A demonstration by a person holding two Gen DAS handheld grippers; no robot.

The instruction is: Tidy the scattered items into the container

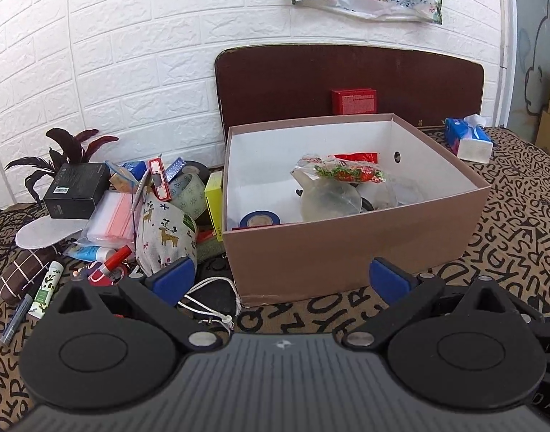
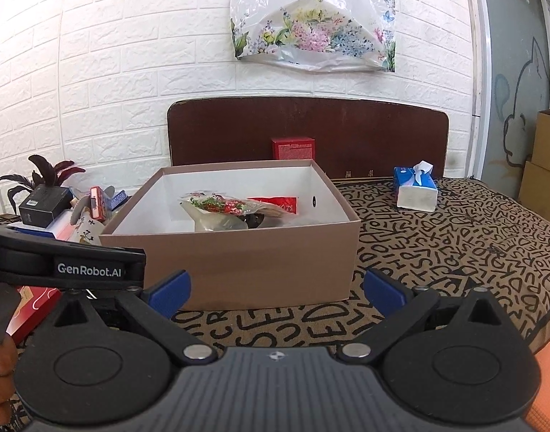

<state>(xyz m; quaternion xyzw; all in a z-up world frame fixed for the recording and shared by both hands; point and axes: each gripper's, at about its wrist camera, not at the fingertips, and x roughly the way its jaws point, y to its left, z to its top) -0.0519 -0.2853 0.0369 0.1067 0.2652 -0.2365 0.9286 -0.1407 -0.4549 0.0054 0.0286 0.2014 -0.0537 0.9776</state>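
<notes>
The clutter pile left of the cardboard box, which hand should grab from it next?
Left. Its open tool sits beside the deer-print fabric pouch; the right tool faces the brown cardboard box.

Both your wrist cameras sit low and near, facing the open pinkish-brown cardboard box and white brick wall; your left view sits further left.

- In front of me, a letter-print cover spreads over the surface.
- An open cardboard box sits on it, centre.
- To my left lies a heap: a reindeer-print pouch, a black box, a red-capped tube.
- A tissue pack rests far right.
</notes>
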